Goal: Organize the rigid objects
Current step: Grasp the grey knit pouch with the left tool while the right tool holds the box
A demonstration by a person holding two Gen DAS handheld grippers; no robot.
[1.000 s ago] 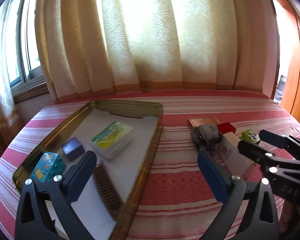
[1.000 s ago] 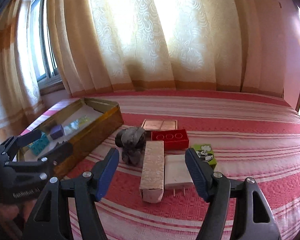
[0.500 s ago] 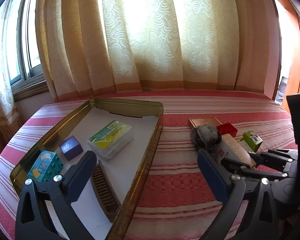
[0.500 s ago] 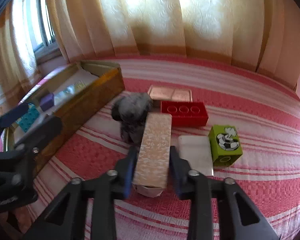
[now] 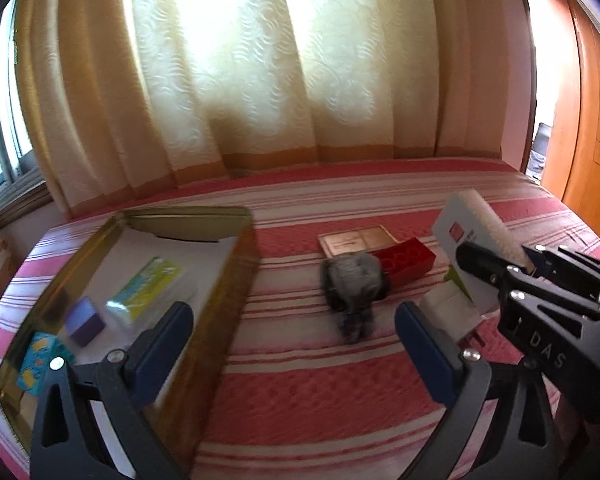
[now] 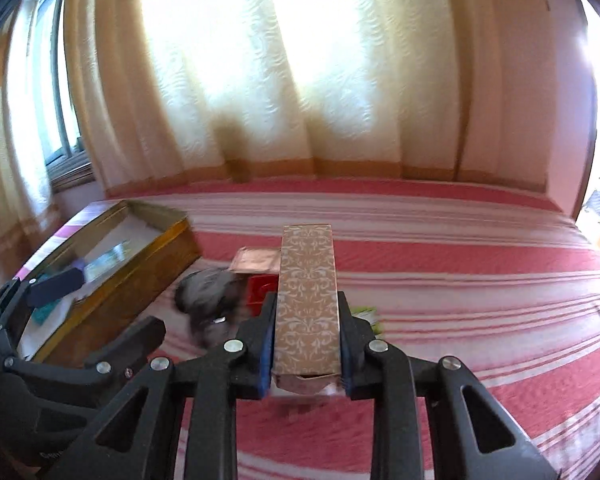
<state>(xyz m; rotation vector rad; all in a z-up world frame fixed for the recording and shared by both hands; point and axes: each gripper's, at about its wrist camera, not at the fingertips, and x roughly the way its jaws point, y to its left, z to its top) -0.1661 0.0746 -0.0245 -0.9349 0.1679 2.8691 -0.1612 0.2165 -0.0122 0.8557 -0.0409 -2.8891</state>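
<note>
The patterned box (image 6: 307, 304) is clamped near its close end between the right gripper's (image 6: 306, 354) pads, its far end tipped up above the striped bedspread (image 6: 480, 320). The gold tin (image 6: 112, 280) lies to the box's left, already holding small items. To do this well, carry the box level over the tin's wall, clear of the grey toy (image 6: 208, 300), and lower it onto bare lining. The left gripper (image 5: 290, 334) hangs spread and empty.
</note>
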